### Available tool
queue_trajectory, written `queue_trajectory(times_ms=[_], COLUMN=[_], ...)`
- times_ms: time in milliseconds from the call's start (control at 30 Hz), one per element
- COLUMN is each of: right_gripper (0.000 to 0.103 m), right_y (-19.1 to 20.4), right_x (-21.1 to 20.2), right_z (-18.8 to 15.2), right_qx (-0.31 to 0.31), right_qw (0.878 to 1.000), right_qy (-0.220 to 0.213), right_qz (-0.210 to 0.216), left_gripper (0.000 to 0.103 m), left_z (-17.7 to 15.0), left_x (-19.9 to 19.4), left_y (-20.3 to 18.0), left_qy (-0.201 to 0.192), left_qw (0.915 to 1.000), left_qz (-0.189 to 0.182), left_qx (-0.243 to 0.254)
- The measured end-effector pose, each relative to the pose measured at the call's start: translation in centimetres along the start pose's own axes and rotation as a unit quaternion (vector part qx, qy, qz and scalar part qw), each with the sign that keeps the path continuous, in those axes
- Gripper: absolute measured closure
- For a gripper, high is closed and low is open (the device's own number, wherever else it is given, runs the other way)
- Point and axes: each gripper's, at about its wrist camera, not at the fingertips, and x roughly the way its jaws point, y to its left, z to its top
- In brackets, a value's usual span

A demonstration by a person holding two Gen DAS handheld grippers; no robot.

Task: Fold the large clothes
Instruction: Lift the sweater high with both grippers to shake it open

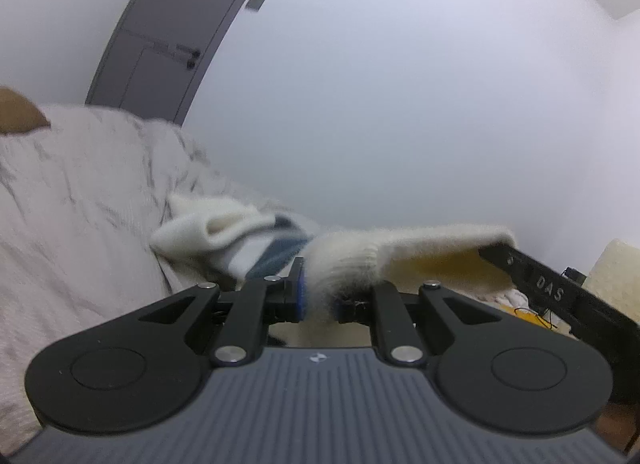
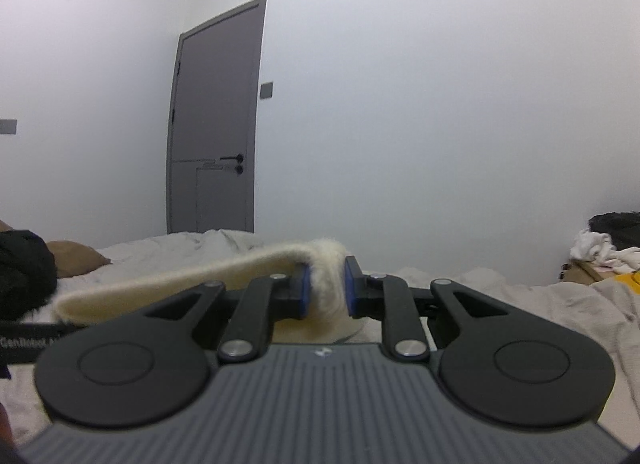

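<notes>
A cream, fuzzy knit garment (image 2: 192, 284) is stretched in a taut band above the bed (image 2: 520, 312). The left claw (image 1: 320, 288) pinches one fluffy edge between nearly closed jaws, and the right claw (image 2: 326, 288) likewise clamps the other edge.

Dim, even, cool indoor light, soft shadows, strong fisheye bending at edges, motion blur on nearby fabric.

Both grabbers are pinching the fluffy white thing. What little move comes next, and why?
Probably lift a bit higher and pull apart. The left gripper and right gripper are each shut on the cream sweater's edge, which sags between them above the bed; spreading should straighten it for folding.
</notes>
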Motion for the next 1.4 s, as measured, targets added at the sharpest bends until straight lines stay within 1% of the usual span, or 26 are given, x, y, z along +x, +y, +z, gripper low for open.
queue_trajectory(times_ms=[167,333,433,500,533,633,833,967,1067,1200,1400], right_gripper=[0.084,0.085,0.086,0.086,0.086,0.087,0.087,0.088,0.088,0.088,0.090], right_y=[0.3,0.7,1.0,1.0,0.7,0.4,-0.6,-0.9,-1.2,-1.4,-1.1], right_x=[-4.3,-6.5,-7.1,-7.3,-8.0,-8.3,-8.7,-9.7,-10.6,-12.0,-14.8], right_z=[1.2,4.1,6.1,7.7,8.1,10.7,16.8,20.4,23.1,27.1,33.8], right_qx=[0.000,-0.018,-0.030,-0.025,-0.022,-0.012,-0.005,-0.016,-0.019,-0.025,-0.041], right_qw=[1.000,0.998,0.996,0.996,0.995,0.994,0.991,0.987,0.984,0.978,0.965], right_qy=[-0.029,-0.064,-0.083,-0.091,-0.095,-0.111,-0.136,-0.158,-0.179,-0.207,-0.259], right_qz=[-0.005,0.000,0.002,0.004,0.005,0.004,0.007,0.004,0.004,0.006,0.005], left_gripper=[0.088,0.089,0.089,0.089,0.089,0.089,0.090,0.090,0.090,0.090,0.090], left_z=[1.4,4.5,7.0,9.0,10.0,12.7,18.3,22.0,24.8,28.8,34.9], left_x=[-3.8,-7.2,-8.8,-9.8,-10.1,-11.4,-12.8,-14.2,-15.9,-18.2,-22.5], left_y=[-1.2,-3.1,-4.4,-5.4,-6.0,-8.3,-12.0,-14.6,-16.9,-19.7,-24.3], left_qy=[-0.030,-0.065,-0.080,-0.088,-0.094,-0.112,-0.141,-0.154,-0.171,-0.194,-0.240], left_qw=[0.9995,0.9978,0.9966,0.9958,0.9951,0.9923,0.9859,0.9817,0.9763,0.9692,0.9513], left_qz=[-0.007,-0.013,-0.016,-0.023,-0.025,-0.032,-0.055,-0.071,-0.083,-0.099,-0.129], left_qx=[-0.001,0.002,0.006,0.011,0.019,0.042,0.071,0.087,0.104,0.114,0.145])
